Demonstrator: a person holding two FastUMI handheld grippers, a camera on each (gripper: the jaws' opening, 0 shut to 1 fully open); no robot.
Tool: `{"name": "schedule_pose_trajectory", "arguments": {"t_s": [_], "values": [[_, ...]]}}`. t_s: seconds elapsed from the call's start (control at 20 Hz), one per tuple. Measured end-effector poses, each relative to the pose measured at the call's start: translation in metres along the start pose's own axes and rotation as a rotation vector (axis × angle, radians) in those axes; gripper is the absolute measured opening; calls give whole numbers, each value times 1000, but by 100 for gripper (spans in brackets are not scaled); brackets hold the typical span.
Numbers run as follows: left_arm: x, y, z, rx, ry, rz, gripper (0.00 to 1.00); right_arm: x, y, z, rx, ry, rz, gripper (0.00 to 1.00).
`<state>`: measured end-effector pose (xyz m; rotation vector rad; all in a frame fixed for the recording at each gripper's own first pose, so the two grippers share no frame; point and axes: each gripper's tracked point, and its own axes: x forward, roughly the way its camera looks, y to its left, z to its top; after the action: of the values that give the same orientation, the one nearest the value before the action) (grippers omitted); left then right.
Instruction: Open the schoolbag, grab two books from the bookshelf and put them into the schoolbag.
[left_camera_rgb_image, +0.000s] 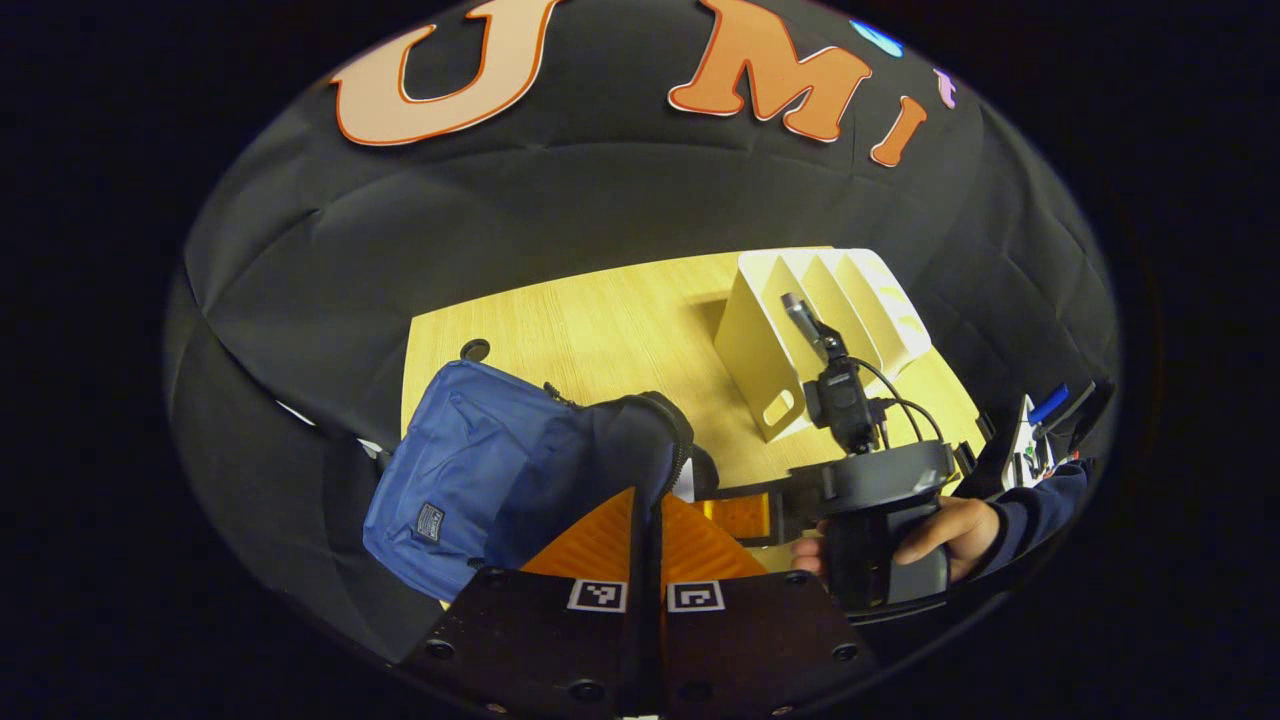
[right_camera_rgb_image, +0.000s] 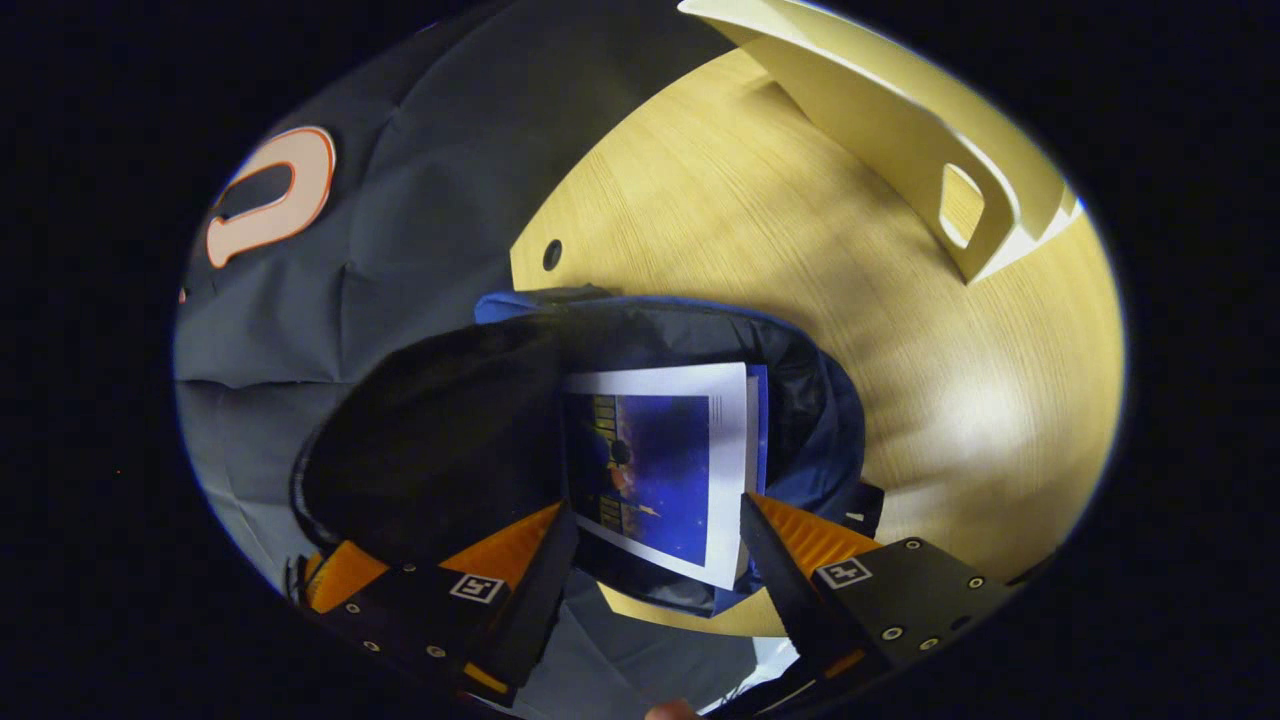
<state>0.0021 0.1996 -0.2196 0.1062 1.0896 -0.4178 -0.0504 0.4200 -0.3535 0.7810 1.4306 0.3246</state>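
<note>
The blue schoolbag (left_camera_rgb_image: 470, 480) lies on the wooden table (left_camera_rgb_image: 620, 320) with its dark flap (right_camera_rgb_image: 430, 440) lifted. My left gripper (left_camera_rgb_image: 648, 500) is shut on the flap's edge. In the bag's mouth lies a book (right_camera_rgb_image: 650, 470) with a dark blue cover and white margin, and a second blue edge (right_camera_rgb_image: 757, 420) shows just behind it. My right gripper (right_camera_rgb_image: 657, 508) hovers open above the bag, one finger on each side of the book and apart from it. A hand (left_camera_rgb_image: 950, 530) holds that right gripper (left_camera_rgb_image: 715, 510). The white bookshelf (left_camera_rgb_image: 820, 320) stands behind it, and its slots look bare.
The bookshelf's side panel with a cut-out handle (right_camera_rgb_image: 960, 210) stands at the far right of the table. A round cable hole (right_camera_rgb_image: 552, 254) sits near the table's far corner. Small mixed items (left_camera_rgb_image: 1040, 430) crowd the table's right edge. Black cloth surrounds the table.
</note>
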Motion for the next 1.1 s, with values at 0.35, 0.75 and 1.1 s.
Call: {"name": "schedule_pose_trajectory", "arguments": {"t_s": [0.35,0.75,1.1], "values": [[2,-7,-5,11,8,-21,1,21,4,-19,25,61,45,98],[3,-6,-7,-16,5,-35,1,19,20,-26,8,82,90,99],[18,-22,-16,-28,23,-10,2,-50,-15,24,-35,-93,41,96]]}}
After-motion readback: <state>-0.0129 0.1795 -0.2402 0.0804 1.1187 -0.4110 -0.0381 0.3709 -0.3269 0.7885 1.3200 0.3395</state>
